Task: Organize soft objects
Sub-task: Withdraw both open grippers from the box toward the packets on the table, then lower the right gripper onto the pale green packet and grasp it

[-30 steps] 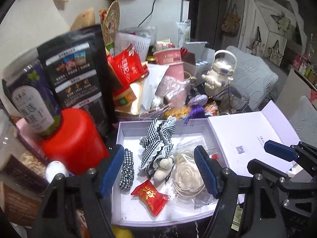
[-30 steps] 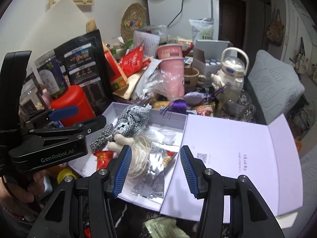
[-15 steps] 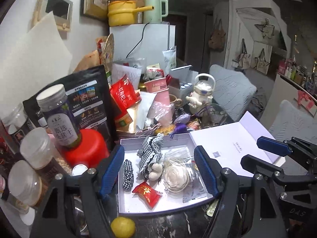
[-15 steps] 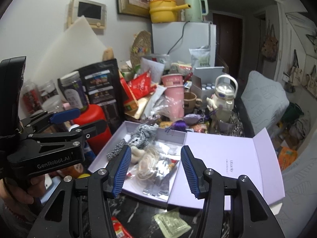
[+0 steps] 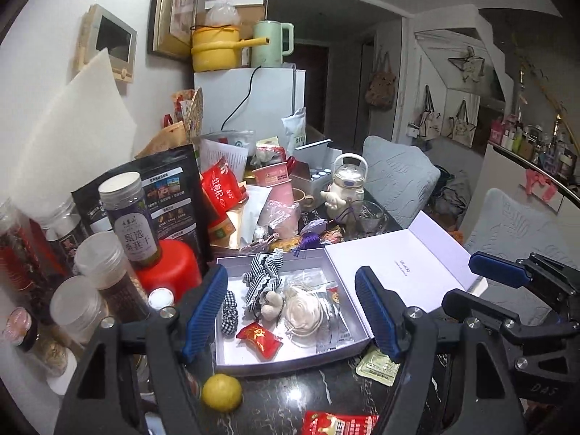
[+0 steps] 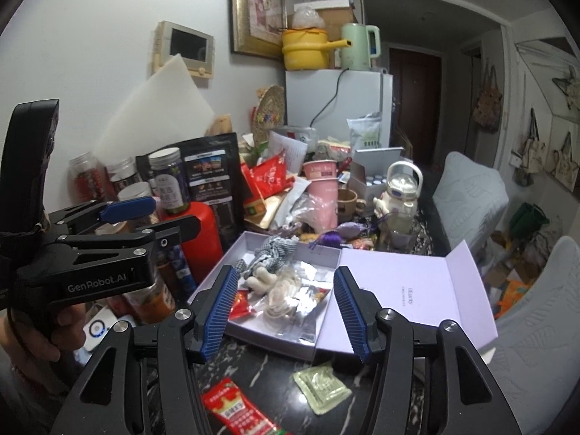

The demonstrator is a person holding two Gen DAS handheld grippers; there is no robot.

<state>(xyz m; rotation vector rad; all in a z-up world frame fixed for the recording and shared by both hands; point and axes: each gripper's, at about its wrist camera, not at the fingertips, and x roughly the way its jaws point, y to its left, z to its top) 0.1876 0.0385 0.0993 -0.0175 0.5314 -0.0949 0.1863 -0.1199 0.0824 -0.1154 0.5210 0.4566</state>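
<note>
A lilac box [image 5: 275,364] lies with its lid [image 5: 398,264] folded out to the right. Inside are a checkered scrunchie [image 5: 264,275], a smaller checkered one [image 5: 229,311], a beige plush [image 5: 272,302], a white rose-shaped piece [image 5: 302,311] and a red packet [image 5: 259,337]. My left gripper [image 5: 290,272] hangs open above and short of the box, holding nothing. The right wrist view shows the same box [image 6: 275,348], with silver packets [image 6: 308,308]. My right gripper [image 6: 284,272] is before it, jaws opening, nothing between them.
A lemon [image 5: 222,391], a red sachet [image 6: 235,409] and a green sachet [image 6: 322,386] lie on the dark marble table in front of the box. A red canister [image 5: 168,268], jars and snack bags crowd the left and back. Grey cushioned chairs [image 6: 467,192] stand on the right.
Both grippers have drawn back and risen from the box, which looks smaller now. The lemon and sachets have come into view. The right jaws stand a little wider.
</note>
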